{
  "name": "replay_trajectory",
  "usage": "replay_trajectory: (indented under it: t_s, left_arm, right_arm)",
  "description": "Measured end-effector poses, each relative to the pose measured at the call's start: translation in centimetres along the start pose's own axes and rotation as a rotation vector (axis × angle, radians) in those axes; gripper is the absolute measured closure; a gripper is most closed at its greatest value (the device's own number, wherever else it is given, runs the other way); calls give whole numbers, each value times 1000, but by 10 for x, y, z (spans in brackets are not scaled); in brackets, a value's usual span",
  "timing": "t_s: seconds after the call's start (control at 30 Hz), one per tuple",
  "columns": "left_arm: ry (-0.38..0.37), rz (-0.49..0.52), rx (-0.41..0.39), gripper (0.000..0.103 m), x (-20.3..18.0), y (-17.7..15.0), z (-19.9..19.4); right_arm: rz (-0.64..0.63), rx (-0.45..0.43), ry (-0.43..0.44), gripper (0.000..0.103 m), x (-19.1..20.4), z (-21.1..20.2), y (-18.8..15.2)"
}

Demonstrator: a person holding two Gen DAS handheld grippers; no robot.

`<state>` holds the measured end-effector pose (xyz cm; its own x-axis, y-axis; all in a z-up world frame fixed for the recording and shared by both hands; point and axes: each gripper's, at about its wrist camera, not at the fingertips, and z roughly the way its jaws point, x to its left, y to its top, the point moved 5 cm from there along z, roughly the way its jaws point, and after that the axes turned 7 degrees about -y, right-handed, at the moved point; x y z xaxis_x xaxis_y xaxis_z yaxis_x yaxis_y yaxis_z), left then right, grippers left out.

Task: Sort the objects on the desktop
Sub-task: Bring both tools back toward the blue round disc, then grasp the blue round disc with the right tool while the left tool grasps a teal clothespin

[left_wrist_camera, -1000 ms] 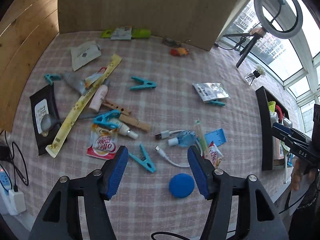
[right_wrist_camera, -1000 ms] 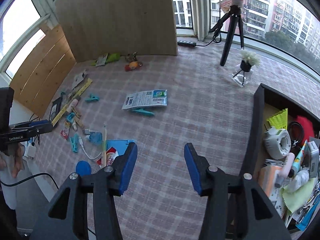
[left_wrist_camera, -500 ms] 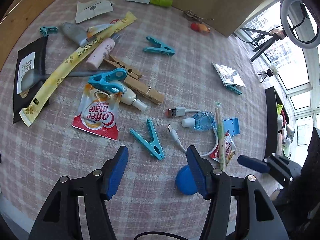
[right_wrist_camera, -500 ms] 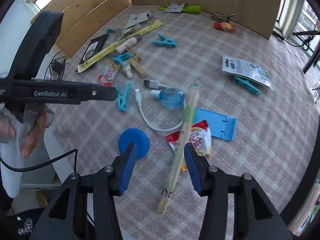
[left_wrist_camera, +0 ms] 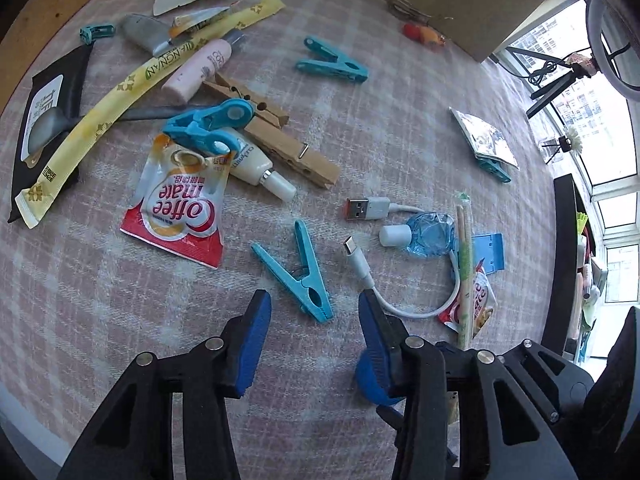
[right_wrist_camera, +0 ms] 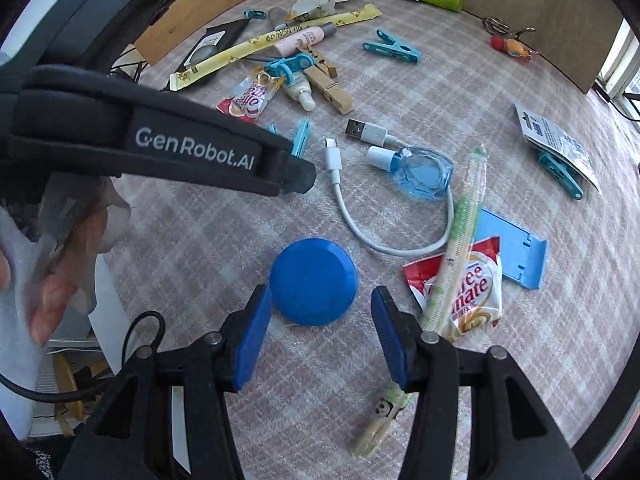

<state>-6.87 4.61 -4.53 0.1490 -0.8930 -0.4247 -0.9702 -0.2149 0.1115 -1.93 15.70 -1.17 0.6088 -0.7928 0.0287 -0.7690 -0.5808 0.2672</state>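
Observation:
Loose items lie on a pink checked tablecloth. My left gripper (left_wrist_camera: pixel 312 320) is open, and a teal clothespin (left_wrist_camera: pixel 298 270) lies just ahead of its blue fingertips. My right gripper (right_wrist_camera: pixel 318 332) is open low over a round blue disc (right_wrist_camera: pixel 313 282), which lies just ahead of and between its fingertips. A white USB cable (right_wrist_camera: pixel 360 216), a small blue bottle (right_wrist_camera: pixel 424 172), a long wrapped stick (right_wrist_camera: pixel 452 256) and a coffee-mate sachet (right_wrist_camera: pixel 472 296) lie to the right of the disc. A second coffee-mate sachet (left_wrist_camera: pixel 180 200) lies left of the clothespin.
Farther back are a wooden clothespin (left_wrist_camera: pixel 280 144), a white tube (left_wrist_camera: pixel 256 166), a blue clip (left_wrist_camera: pixel 212 120), a yellow sachet strip (left_wrist_camera: pixel 132 88), a black pack (left_wrist_camera: pixel 44 120) and another teal clothespin (left_wrist_camera: pixel 332 64). A black storage box (left_wrist_camera: pixel 564 264) stands at the right. The left gripper's body (right_wrist_camera: pixel 160 136) crosses the right wrist view.
Both grippers have come down and forward toward the table. The left closed in on the teal clothespin; the right moved left from the wrapped stick to the blue disc. Both stayed open.

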Motion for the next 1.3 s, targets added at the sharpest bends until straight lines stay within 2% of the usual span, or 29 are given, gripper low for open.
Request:
replay_trajectory:
  t_s: [0.13, 0.27, 0.37, 0.53, 0.7, 0.97, 1.1, 1.3]
  left_arm:
    - [39, 10, -20, 62, 1, 3, 1]
    - [40, -17, -43, 81, 9, 8, -2]
    - [31, -13, -51, 83, 14, 7, -4]
    - [21, -4, -73, 84, 22, 2, -11]
    - [16, 0, -85, 85, 24, -4, -15]
    - [-30, -99, -137, 86, 30, -33, -25]
    - [-30, -102, -164, 86, 17, -37, -31]
    - [-38, -29, -197, 86, -30, -36, -39]
  right_arm:
    - [-7, 0, -9, 51, 6, 6, 0]
    - [-11, -22, -45, 51, 11, 8, 2]
    - [-29, -14, -80, 52, 15, 12, 2]
    - [-67, -31, -138, 53, 22, 13, 1]
    - [-35, -47, -113, 54, 18, 12, 2]
    - [48, -95, -65, 54, 4, -5, -4]
    - [92, -141, -73, 54, -15, -25, -8]
    - [240, -211, -83, 54, -49, -61, -14]
